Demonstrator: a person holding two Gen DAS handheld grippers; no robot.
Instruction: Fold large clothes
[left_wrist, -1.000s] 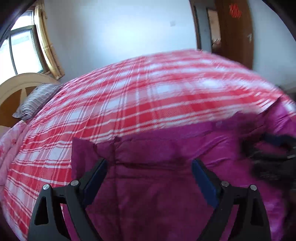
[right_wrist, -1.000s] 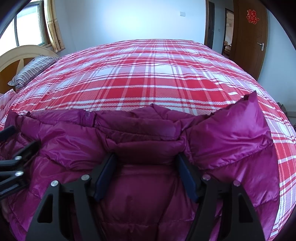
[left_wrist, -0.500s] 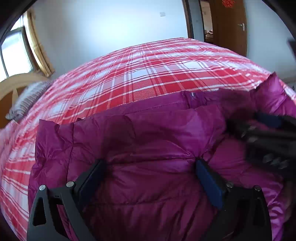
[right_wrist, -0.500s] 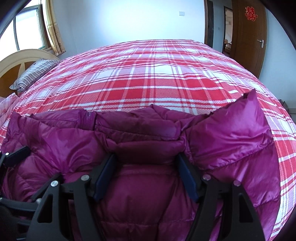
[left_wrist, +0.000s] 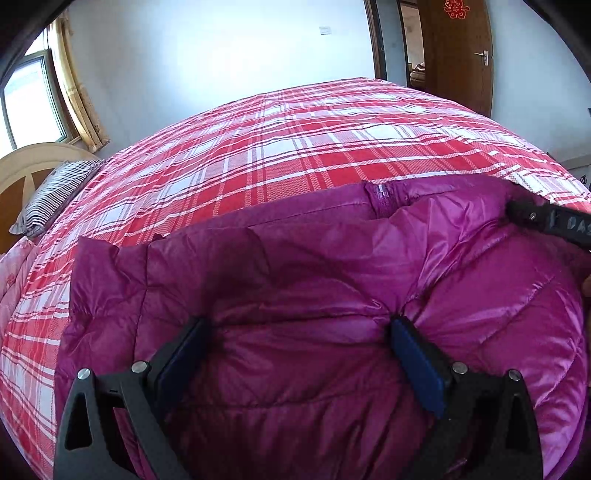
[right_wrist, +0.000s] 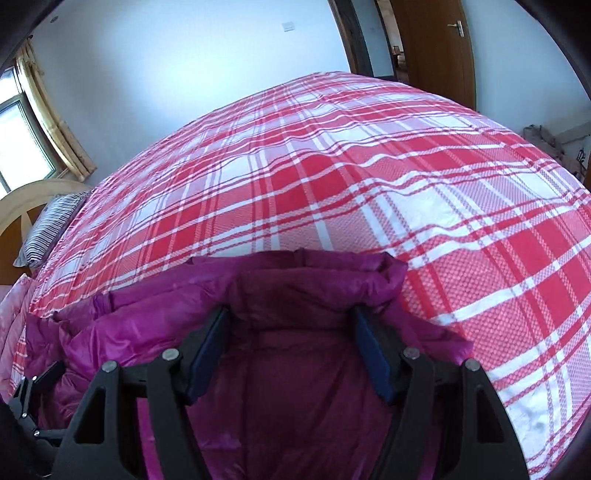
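A shiny purple down jacket (left_wrist: 295, 258) lies on the near side of the bed, its zipper end showing at the far edge. My left gripper (left_wrist: 299, 328) is open wide, its blue pads sunk into the puffy fabric, which bulges between them. My right gripper (right_wrist: 288, 314) is shut on a thick fold of the jacket (right_wrist: 147, 314) near its right edge. In the left wrist view the right gripper (left_wrist: 546, 218) shows as a black finger at the far right. The left gripper (right_wrist: 37, 384) appears at the lower left of the right wrist view.
The red and white plaid bedspread (left_wrist: 295, 147) stretches away beyond the jacket (right_wrist: 332, 184). A striped pillow (left_wrist: 51, 195) and a wooden headboard (left_wrist: 22, 166) are at the left. A brown door (left_wrist: 458, 55) stands at the back right.
My left gripper sank onto the jacket and its jaws widened a little. My right gripper rolled and swung sideways with its fold; the sleeve flap on its right is gone from view.
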